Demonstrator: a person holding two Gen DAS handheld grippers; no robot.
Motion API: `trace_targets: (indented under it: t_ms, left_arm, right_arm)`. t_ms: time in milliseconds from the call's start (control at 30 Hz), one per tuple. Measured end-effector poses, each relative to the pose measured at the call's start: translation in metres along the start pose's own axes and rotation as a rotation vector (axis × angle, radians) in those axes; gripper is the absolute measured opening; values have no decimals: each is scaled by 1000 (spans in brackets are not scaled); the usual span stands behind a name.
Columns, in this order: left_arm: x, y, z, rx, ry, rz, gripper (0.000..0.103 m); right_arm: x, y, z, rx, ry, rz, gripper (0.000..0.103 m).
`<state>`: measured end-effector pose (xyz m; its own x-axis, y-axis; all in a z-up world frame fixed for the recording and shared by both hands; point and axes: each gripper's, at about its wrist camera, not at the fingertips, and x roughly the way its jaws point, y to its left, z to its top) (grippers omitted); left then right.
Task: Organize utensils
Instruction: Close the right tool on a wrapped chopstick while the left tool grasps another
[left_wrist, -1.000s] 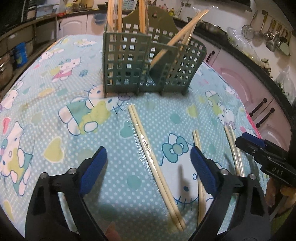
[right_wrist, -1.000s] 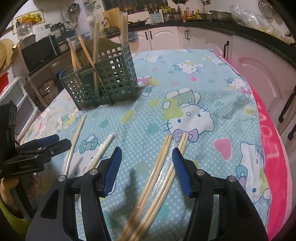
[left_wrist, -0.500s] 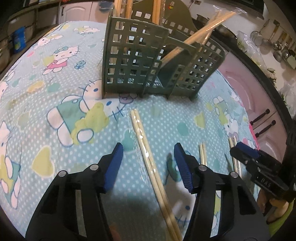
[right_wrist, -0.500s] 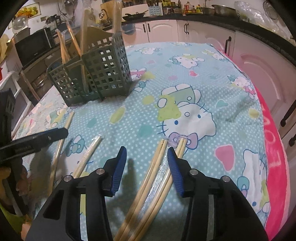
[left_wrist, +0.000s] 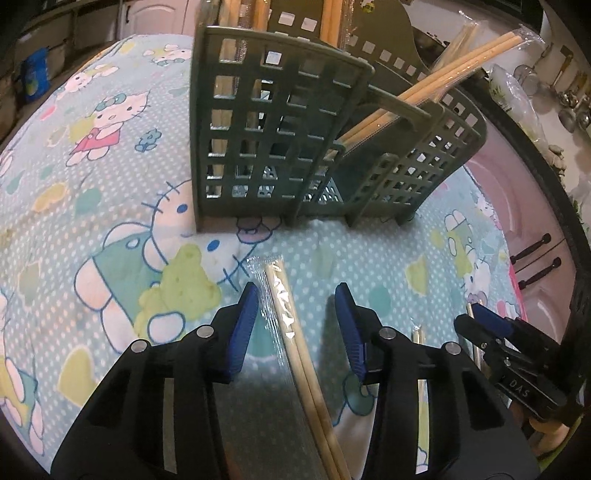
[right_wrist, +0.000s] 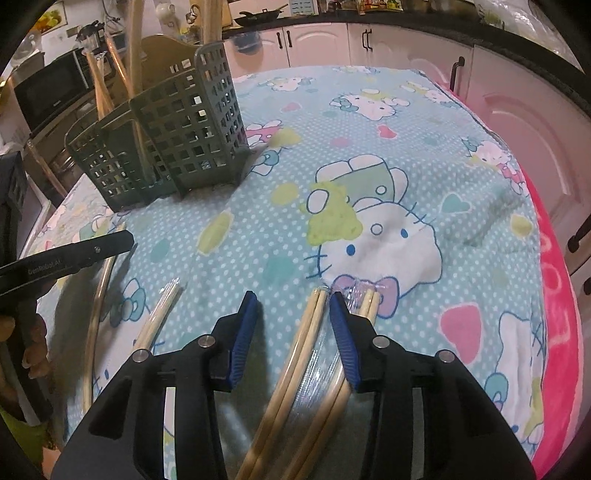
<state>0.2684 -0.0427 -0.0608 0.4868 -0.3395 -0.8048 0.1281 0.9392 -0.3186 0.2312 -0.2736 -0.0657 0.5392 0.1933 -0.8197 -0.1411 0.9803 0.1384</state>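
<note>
A wrapped pair of wooden chopsticks (left_wrist: 282, 306) lies on the cloth between the fingers of my left gripper (left_wrist: 295, 293). Its jaws are closing and the pads stand clear of the pair. Just beyond stands the green slotted caddy (left_wrist: 280, 122) with several chopsticks upright and leaning in it. My right gripper (right_wrist: 292, 299) straddles another wrapped pair (right_wrist: 306, 332) that runs close along its right finger. Its jaws are closing too, with a wide gap on the left side. A further pair (right_wrist: 371, 299) lies just outside that right finger.
More chopstick pairs (right_wrist: 159, 321) (right_wrist: 98, 295) lie on the cartoon-cat tablecloth (right_wrist: 369, 166) between the two grippers. The caddy (right_wrist: 177, 140) stands at the back left in the right wrist view. A pink edge (right_wrist: 554, 295), cabinets and a kitchen counter surround the table.
Both grippers have moved forward along the chopsticks toward the caddy and sunk a little. Both pairs of jaws have narrowed around the pairs beneath them.
</note>
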Motion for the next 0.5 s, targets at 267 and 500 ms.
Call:
trace_targets:
  t_ms: [267,500]
  left_arm:
    - [6,1,9,-9,11,27,23]
    - [8,5,14,-13,23,34,12]
  right_arm:
    - [9,6,10,-34,2,-31,11]
    - [7,14,17,-18,-16,28,5]
